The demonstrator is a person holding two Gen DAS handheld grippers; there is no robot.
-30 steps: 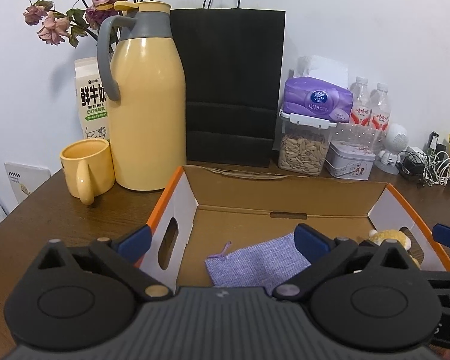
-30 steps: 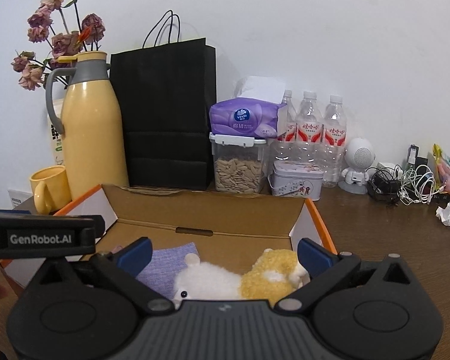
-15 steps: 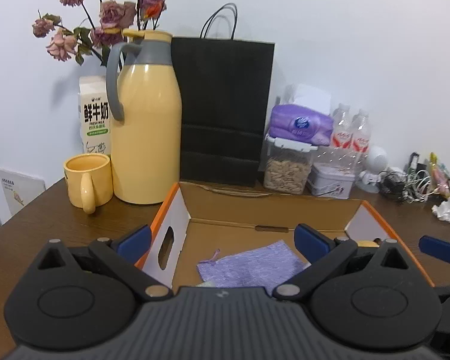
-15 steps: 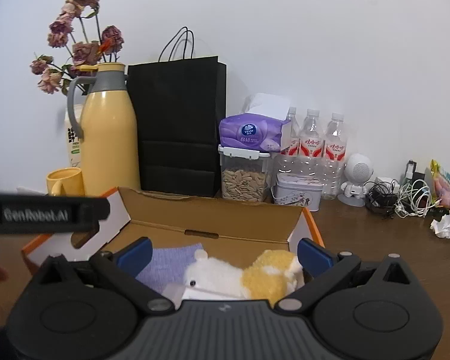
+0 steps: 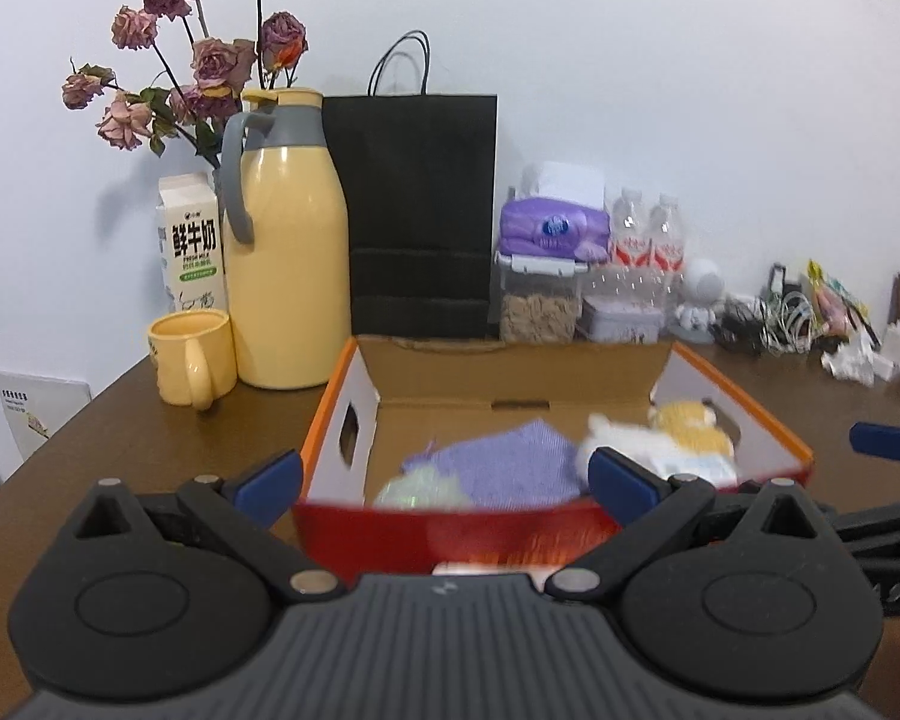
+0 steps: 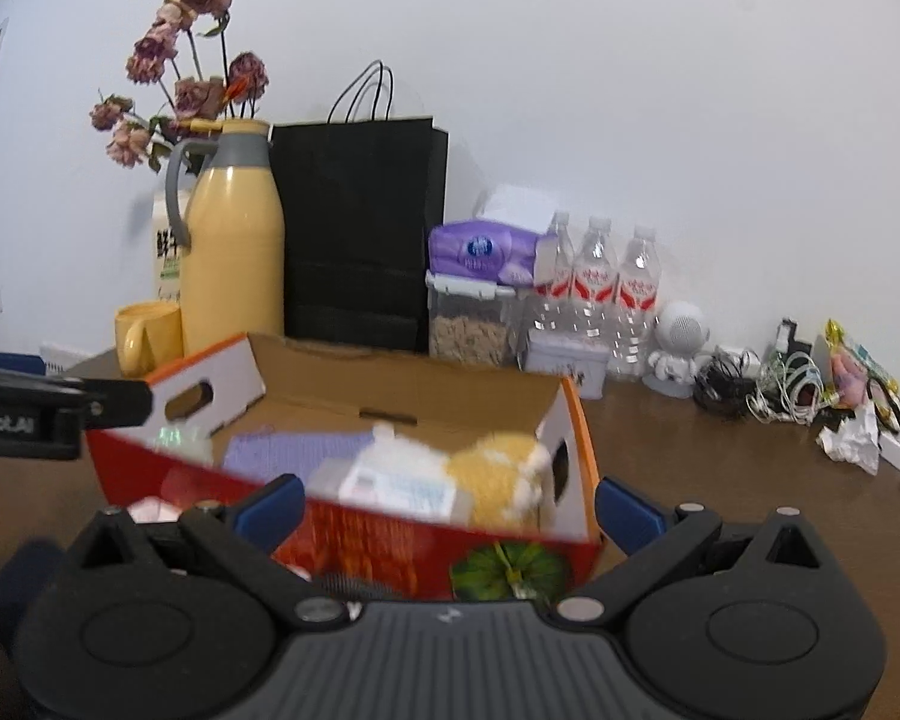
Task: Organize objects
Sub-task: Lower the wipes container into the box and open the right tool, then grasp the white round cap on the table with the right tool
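An open cardboard box (image 5: 450, 531) with orange rims and a red front wall stands on the brown table, close in front of both grippers. It holds a purple cloth pouch (image 5: 510, 468), a white and yellow plush toy (image 5: 684, 438), a white labelled packet (image 6: 402, 483) and a blurred greenish item (image 5: 420, 489). My left gripper (image 5: 444, 480) is open, just short of the front wall. My right gripper (image 6: 450, 513) is open too, at the box's (image 6: 390, 540) right front corner. Neither holds anything.
Behind the box along the wall stand a yellow thermos jug (image 5: 288, 276), a yellow mug (image 5: 189, 354), a milk carton (image 5: 192, 252), a black paper bag (image 5: 414, 210), a seed jar with tissues on top, water bottles (image 6: 594, 288) and a tin. Cables (image 6: 774, 384) and crumpled paper (image 6: 852, 438) lie at far right.
Both grippers have drawn back from over the box, so its red front wall has come into view. They stay open. The things in the box lie as before.
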